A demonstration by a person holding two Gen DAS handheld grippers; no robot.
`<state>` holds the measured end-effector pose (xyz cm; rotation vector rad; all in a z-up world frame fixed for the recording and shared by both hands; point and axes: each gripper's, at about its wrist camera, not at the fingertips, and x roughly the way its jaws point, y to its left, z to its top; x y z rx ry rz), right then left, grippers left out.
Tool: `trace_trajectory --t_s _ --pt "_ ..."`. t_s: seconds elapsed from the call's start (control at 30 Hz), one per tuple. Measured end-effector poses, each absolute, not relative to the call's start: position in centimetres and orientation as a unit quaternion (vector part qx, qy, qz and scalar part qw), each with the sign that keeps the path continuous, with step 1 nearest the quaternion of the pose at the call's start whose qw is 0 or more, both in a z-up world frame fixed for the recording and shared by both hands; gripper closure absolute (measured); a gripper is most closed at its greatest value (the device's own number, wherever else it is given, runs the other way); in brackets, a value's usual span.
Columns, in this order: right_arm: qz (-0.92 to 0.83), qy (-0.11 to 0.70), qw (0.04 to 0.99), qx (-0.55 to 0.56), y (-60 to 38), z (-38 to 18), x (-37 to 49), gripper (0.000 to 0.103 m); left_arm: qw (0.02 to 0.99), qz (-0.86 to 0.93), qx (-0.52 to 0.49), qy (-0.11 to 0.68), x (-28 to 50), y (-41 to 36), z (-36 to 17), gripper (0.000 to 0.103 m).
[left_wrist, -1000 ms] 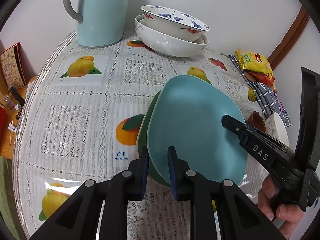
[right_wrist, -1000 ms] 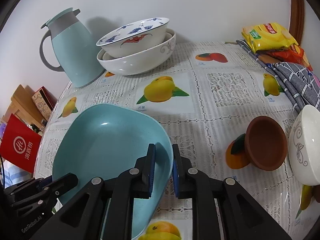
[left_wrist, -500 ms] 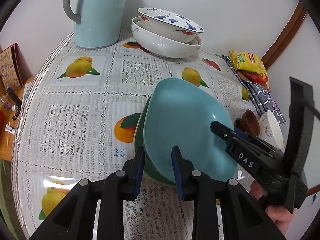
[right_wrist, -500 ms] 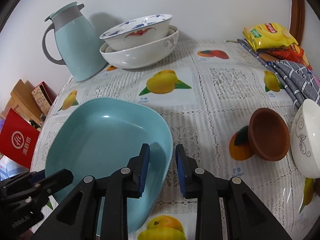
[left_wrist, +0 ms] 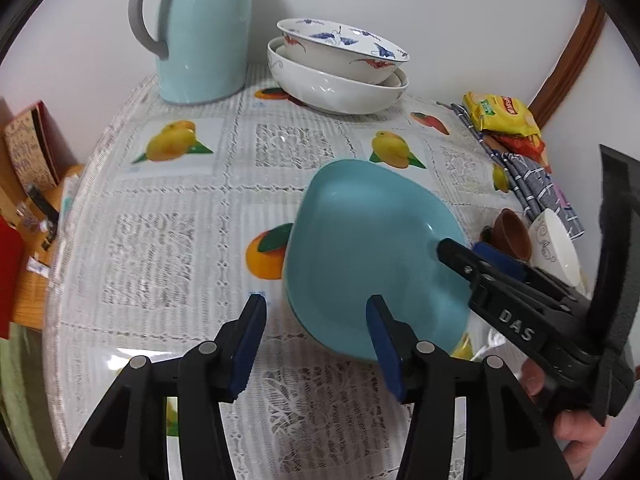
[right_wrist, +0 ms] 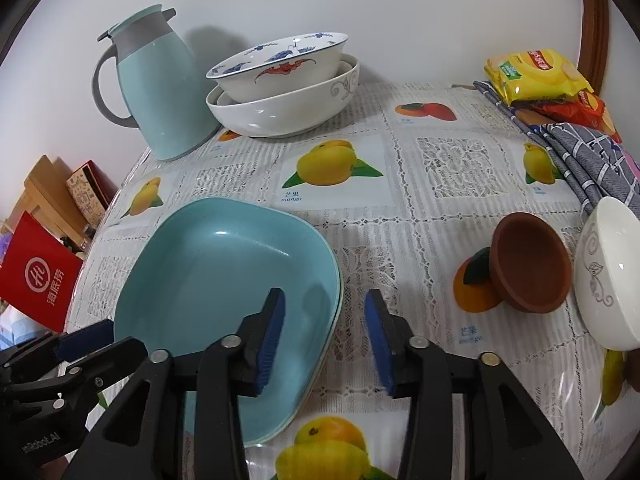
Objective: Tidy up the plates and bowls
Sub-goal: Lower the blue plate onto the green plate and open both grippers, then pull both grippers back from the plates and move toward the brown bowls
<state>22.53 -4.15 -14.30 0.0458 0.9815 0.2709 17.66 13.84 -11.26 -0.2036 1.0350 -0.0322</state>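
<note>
A light blue plate (left_wrist: 372,252) lies flat on the table, stacked on another plate whose thin rim barely shows; it also shows in the right wrist view (right_wrist: 224,280). My left gripper (left_wrist: 316,340) is open, its jaws straddling the plate's near left edge. My right gripper (right_wrist: 324,336) is open over the plate's right edge, and it shows in the left wrist view (left_wrist: 464,254). Two nested white bowls (left_wrist: 340,72) stand at the back. A brown bowl (right_wrist: 528,264) and a white bowl (right_wrist: 612,272) lie at the right.
A light blue jug (left_wrist: 200,32) stands at the back left by the wall. Snack packets (right_wrist: 536,76) and a grey cloth (right_wrist: 584,152) lie at the back right. The table's left edge drops to a wooden shelf (left_wrist: 36,208) and a red card (right_wrist: 36,276).
Both grippers have opened and let go of the blue plate. The plate has come down flat onto the green plate, which is now almost hidden.
</note>
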Motion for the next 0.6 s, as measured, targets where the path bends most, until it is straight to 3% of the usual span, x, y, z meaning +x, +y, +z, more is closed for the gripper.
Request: trace_trajectory --t_s 0.37,0.6 --pt "0.097 0.454 0.886 0.008 -7.9 -11.0 19.4 0.026 0.878 0.024 -0.039 0.476 15.6 10.5 -8.0 0.039" --pt "0.07 0.43 0.9 -0.005 -12.4 -8.4 16.5 0.023 0.88 0.028 -0.032 0.472 14.3 7.0 -5.9 0.036"
